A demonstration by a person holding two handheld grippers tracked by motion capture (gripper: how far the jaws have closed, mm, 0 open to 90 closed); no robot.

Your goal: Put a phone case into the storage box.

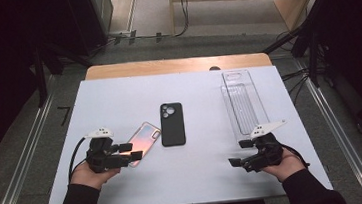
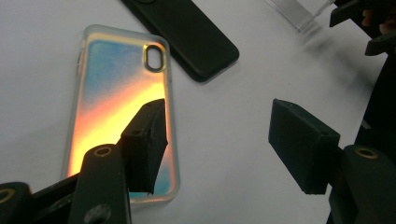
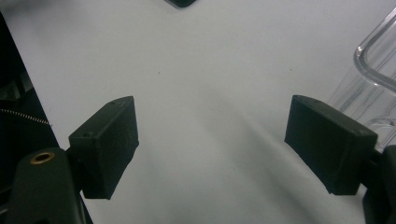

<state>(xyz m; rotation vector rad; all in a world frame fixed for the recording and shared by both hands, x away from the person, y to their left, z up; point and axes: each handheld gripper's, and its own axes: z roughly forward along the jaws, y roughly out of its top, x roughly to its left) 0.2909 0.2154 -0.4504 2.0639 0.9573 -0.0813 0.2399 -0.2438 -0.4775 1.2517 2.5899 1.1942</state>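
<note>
The left gripper (image 1: 132, 151) stands with its jaws apart and nothing clamped between them; one black pad (image 2: 144, 140) hangs over the near end of the iridescent phone case (image 1: 144, 142), the other (image 2: 303, 142) over bare table beside it. From the gripper's own camera I cannot tell whether that first pad touches the case or floats just above it, and it hides part of the case's lower edge. The case lies flat on the white table (image 1: 118, 98), its camera cutout at the far end, glowing blue to orange up close, where the high view gives only a pale sheen. Just beside it, apart from it, lies the black phone case (image 1: 172, 124); the left gripper view cuts it off at the top edge. The right gripper (image 1: 240, 153) is held low over the table with its jaws wide apart and empty, white surface between its pads (image 3: 107, 144). Near it, the clear plastic tray (image 1: 239, 101) stretches toward the far side of the table; the right gripper view catches just a curved transparent corner (image 3: 373, 65) of it, partly behind the right-hand pad, while from above its whole long outline reads, faintly.
</note>
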